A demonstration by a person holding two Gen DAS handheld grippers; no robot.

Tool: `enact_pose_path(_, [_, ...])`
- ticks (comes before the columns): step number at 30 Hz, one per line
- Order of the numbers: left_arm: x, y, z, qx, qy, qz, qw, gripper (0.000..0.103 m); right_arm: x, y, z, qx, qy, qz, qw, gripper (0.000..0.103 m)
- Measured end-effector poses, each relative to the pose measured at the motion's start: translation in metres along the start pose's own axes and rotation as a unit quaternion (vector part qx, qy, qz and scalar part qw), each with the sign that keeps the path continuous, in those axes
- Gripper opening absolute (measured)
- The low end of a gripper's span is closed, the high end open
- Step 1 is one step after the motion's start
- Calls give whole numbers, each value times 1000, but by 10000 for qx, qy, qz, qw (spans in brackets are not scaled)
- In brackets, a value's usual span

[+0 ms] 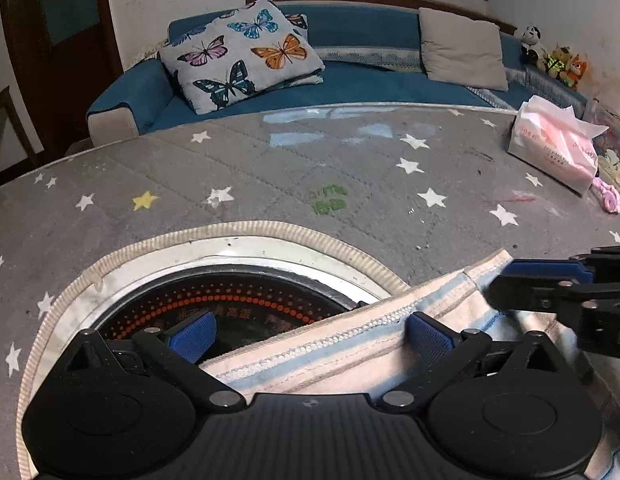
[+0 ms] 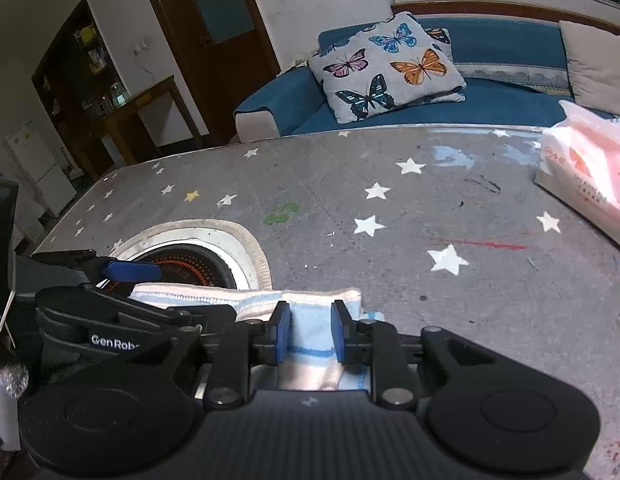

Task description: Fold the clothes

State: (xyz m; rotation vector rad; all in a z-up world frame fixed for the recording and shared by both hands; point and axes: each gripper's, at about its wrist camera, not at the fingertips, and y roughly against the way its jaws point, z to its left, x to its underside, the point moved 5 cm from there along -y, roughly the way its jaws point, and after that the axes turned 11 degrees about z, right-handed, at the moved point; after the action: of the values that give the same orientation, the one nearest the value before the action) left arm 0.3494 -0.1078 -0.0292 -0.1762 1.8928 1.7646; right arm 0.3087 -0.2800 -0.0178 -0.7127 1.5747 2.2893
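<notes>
A white and light-blue striped garment [image 1: 330, 352] lies on the grey star-patterned table cover [image 1: 270, 176], partly over a round inset cooktop [image 1: 214, 292]. My left gripper [image 1: 310, 338] is open, its blue pads wide apart above the garment's hem. My right gripper [image 2: 310, 332] has its jaws partly closed around a fold of the garment [image 2: 310, 332], with cloth between the pads. The right gripper also shows at the right edge of the left wrist view [image 1: 550, 284]. The left gripper shows at the left in the right wrist view [image 2: 126, 270].
A pink tissue pack [image 1: 554, 148] sits at the table's far right, with a pink object [image 1: 610, 196] beside it. A blue sofa [image 1: 350, 80] with a butterfly cushion [image 1: 242, 56] and a beige cushion stands behind the table. Plush toys sit on the sofa's right end.
</notes>
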Motion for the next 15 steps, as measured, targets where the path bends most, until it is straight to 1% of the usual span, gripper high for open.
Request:
enact_pose_path(4, [5,11,1,-54,13,-56,10000,103,9,17,7,6,168,-9,9999,23])
enact_pose_path(8, [17,24,0,-79,-30,-93,9999,103,24,33,22,35,515,62,9986,23])
enact_pose_path(12, [39,40,-1,-59,-117,-136,9998,103,44,47,35,31,718,166,9973,23])
enact_pose_path(15, [59,49,-2,-41,-140,-116,9998,103,62,57,42,146,878,173,9959,23])
